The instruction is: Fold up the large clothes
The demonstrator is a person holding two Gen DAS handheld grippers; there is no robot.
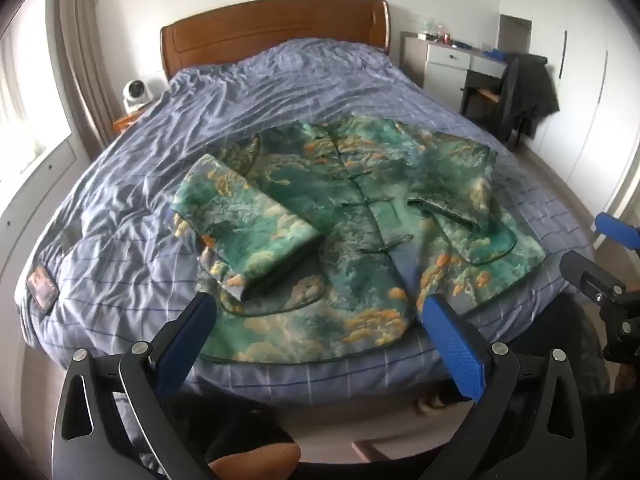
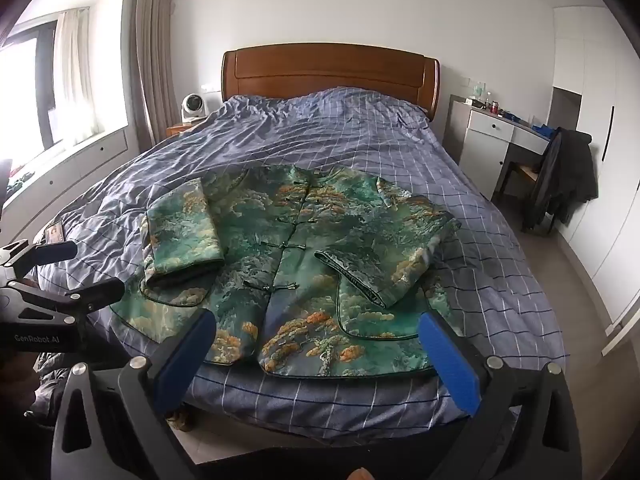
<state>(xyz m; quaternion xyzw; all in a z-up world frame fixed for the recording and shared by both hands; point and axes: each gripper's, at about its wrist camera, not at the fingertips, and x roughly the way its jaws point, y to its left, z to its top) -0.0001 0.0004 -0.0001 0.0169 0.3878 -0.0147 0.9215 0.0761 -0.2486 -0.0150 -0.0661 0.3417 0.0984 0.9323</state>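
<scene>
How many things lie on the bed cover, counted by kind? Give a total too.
Patterned green jacket: 1
Small dark flat object, perhaps a phone, near the bed's left edge: 1
Total: 2
Both lie on the blue checked cover.

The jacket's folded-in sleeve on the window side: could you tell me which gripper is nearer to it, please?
Left. The left gripper hovers just before that sleeve; the right gripper faces the jacket's other half.
</scene>
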